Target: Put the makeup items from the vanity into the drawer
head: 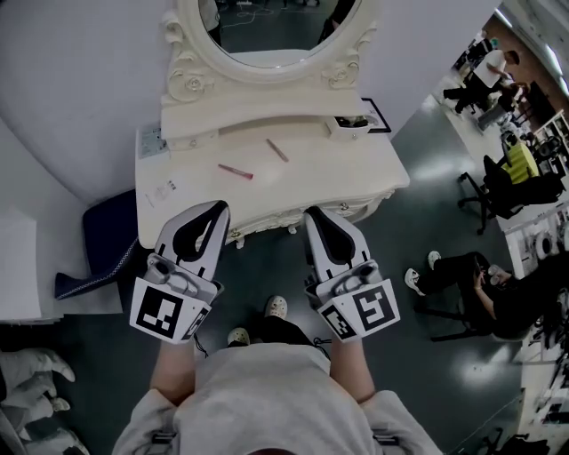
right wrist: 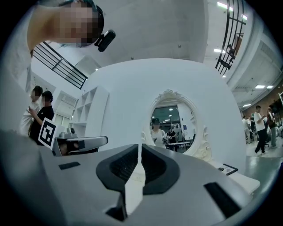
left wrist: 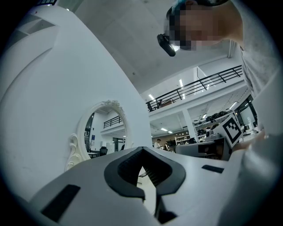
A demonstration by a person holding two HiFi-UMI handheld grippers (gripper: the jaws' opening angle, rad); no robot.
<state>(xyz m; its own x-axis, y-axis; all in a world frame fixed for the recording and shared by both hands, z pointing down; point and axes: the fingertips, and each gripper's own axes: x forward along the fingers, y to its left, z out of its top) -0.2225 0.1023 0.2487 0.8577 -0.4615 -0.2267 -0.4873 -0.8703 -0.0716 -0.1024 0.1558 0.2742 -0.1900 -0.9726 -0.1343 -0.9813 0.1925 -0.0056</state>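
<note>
A slim deep-pink pencil [head: 236,171] and a paler pink pencil [head: 277,150] lay apart, both slanted, on the cream vanity top [head: 356,173] below the oval mirror [head: 276,27], while the left gripper [head: 218,210] and right gripper [head: 312,214] hovered at its front edge, jaws drawn together and empty.

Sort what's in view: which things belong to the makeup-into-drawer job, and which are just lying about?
Job:
- pink pencil
- brown pencil
- open drawer
- vanity

Lying about:
- card
- framed sheet
- blue cushion
- office chair
</note>
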